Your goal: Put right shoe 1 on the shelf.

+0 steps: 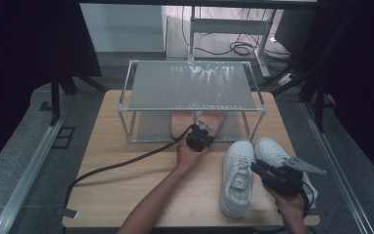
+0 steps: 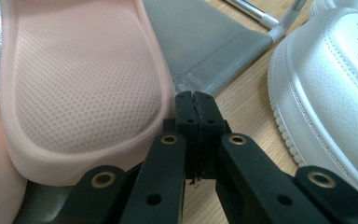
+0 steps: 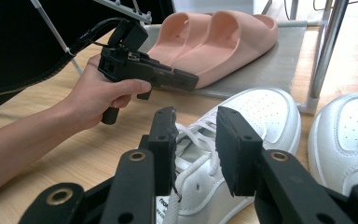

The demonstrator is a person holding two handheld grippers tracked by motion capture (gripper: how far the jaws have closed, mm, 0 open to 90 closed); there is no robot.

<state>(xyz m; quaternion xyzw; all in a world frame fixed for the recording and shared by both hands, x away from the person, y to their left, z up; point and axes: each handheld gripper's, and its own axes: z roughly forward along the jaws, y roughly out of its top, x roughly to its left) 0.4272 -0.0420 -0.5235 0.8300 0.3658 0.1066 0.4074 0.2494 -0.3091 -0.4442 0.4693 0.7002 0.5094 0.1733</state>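
Note:
A pair of pink slippers (image 1: 197,122) lies on the lower shelf of a wire rack (image 1: 192,85). My left gripper (image 1: 202,127) is shut with nothing in it. Its tips (image 2: 194,100) sit right beside the heel of one slipper (image 2: 84,79), at the edge of the grey shelf mat (image 2: 205,42). Two white sneakers stand on the table at the right, one nearer the middle (image 1: 236,180) and one further right (image 1: 271,148). My right gripper (image 1: 255,168) hovers over the nearer sneaker (image 3: 256,116), jaws open (image 3: 196,128), with its laces showing in the gap.
The rack's metal legs (image 3: 324,51) stand close to the sneakers' toes. A black cable (image 1: 121,163) trails left from the left gripper across the wooden table (image 1: 126,195). Beyond the table's far edge are a grey floor and cables.

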